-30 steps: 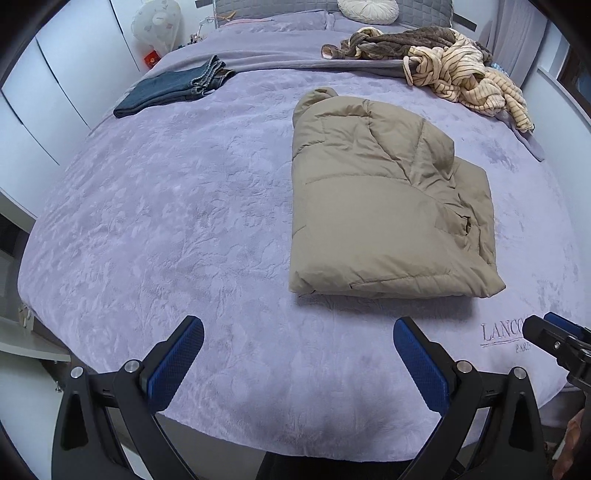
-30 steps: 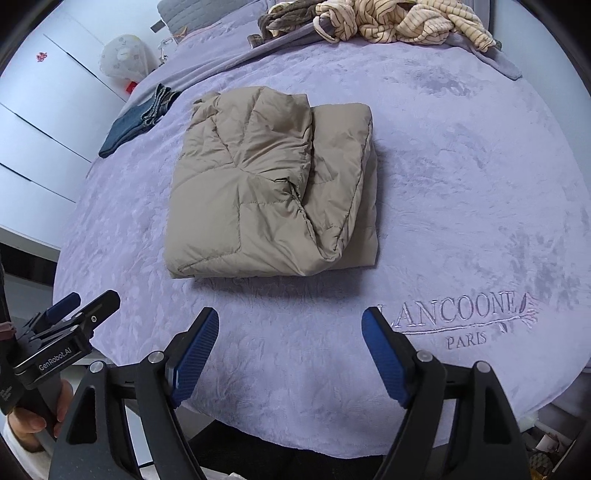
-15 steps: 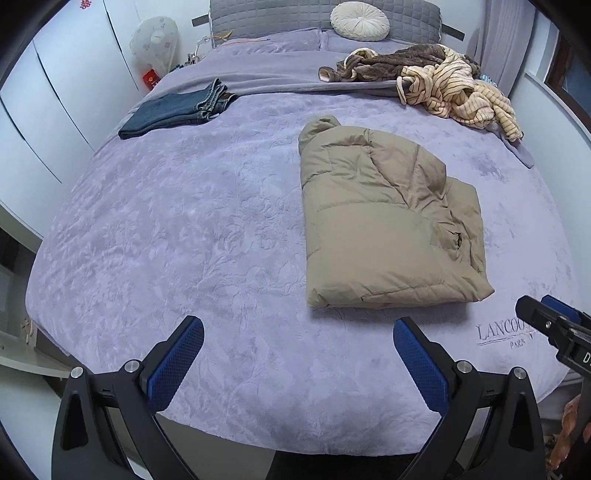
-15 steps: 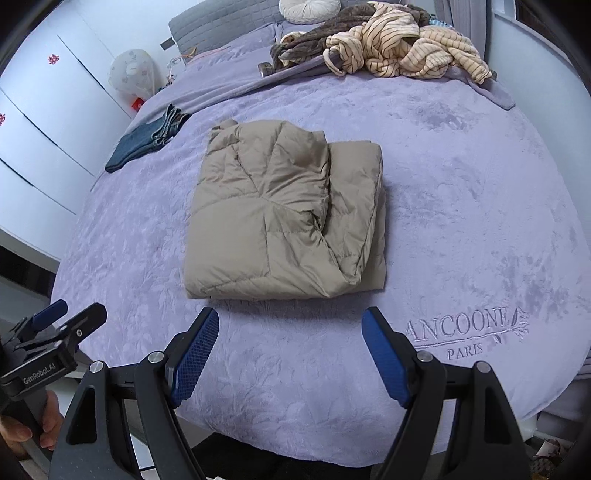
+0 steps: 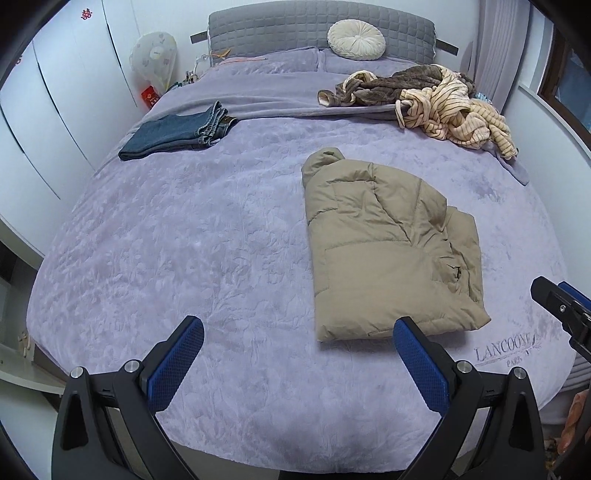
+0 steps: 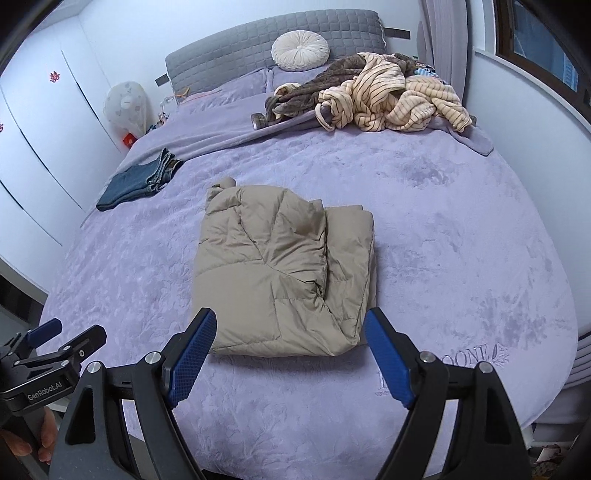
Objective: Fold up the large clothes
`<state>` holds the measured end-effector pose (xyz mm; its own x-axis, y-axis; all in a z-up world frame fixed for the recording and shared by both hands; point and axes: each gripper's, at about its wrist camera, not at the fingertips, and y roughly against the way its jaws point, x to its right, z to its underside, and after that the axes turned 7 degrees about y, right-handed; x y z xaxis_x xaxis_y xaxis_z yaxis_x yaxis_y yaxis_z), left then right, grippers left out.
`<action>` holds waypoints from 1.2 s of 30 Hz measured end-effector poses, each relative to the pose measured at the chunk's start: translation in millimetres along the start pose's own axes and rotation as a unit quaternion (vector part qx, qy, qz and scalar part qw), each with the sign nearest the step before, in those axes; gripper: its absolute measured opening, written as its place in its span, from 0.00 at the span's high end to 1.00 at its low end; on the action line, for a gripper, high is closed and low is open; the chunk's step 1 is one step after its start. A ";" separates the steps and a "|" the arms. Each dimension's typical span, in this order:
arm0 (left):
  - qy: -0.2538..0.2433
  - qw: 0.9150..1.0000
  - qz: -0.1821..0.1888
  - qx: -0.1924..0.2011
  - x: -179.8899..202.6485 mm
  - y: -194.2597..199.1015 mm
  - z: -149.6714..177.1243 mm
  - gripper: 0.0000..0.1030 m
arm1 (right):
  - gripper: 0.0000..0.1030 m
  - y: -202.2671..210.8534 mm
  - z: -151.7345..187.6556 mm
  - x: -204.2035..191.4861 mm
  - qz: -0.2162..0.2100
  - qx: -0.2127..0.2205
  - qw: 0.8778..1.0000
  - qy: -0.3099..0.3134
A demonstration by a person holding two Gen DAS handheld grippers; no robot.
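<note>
A folded tan jacket (image 5: 388, 251) lies flat on the lilac bedspread (image 5: 184, 240), right of centre in the left wrist view and at centre in the right wrist view (image 6: 284, 273). It forms a rough rectangle whose long axis runs from the bottom of the frame toward the top, that is from the foot of the bed toward the headboard (image 5: 317, 26). Its hood end points to the headboard, with a rounded lump at the upper left corner of the bundle; the squared hem end faces the cameras. A folded-over layer sits on top, its edge running along the right side.

The left gripper (image 5: 295, 354) fills the bottom of its view, jaws wide apart, blue pads (image 5: 173, 365) clear of the cloth with nothing between them; the right pad overlaps the jacket's lower edge only in the picture. The right gripper (image 6: 291, 354) likewise stands open and empty at the bottom of its frame, over the bedspread just short of the jacket's near edge. Each gripper shows at the other view's edge: the left at lower left in the right wrist view (image 6: 55, 339), with a hand (image 6: 29, 439) on its handle.

Folded jeans (image 5: 177, 131) lie at upper left. A heap of striped and brown clothes (image 5: 436, 103) sits at upper right, well apart from the jacket. A round cushion (image 5: 356, 38) leans on the headboard.
</note>
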<state>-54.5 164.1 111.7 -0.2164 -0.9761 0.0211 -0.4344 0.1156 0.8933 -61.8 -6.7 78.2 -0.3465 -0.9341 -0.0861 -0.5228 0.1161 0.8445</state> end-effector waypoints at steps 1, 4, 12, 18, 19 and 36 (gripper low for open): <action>0.001 1.000 0.000 0.001 -0.5 0.6 -1.0 0.00 | 0.18 0.6 -1.8 -0.9 0.002 0.000 1.000 0.002; 0.008 1.000 0.001 0.005 0.8 4.3 -1.3 0.00 | 0.18 3.1 -7.0 -3.8 0.011 0.000 1.000 0.009; 0.013 1.000 0.001 0.023 5.7 13.8 -9.3 0.00 | 0.18 9.0 -16.7 -10.9 0.026 -0.003 0.999 0.033; 0.011 0.999 0.001 0.030 9.5 16.8 -12.4 0.00 | 0.18 8.9 -17.1 -12.6 0.028 -0.003 0.999 0.034; 0.012 0.999 0.000 0.031 10.3 17.3 -12.2 0.00 | 0.18 8.7 -17.6 -12.1 0.028 -0.004 0.999 0.033; 0.012 0.999 -0.002 0.029 12.8 15.6 -13.2 0.00 | 0.18 7.4 -20.9 -10.8 0.028 -0.007 0.999 0.033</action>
<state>-52.4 150.9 131.8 -0.1935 -0.9807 0.0288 -0.4860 0.1213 0.8655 -45.6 -2.8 96.4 -0.3231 -0.9464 -0.0036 -0.4924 0.1649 0.8546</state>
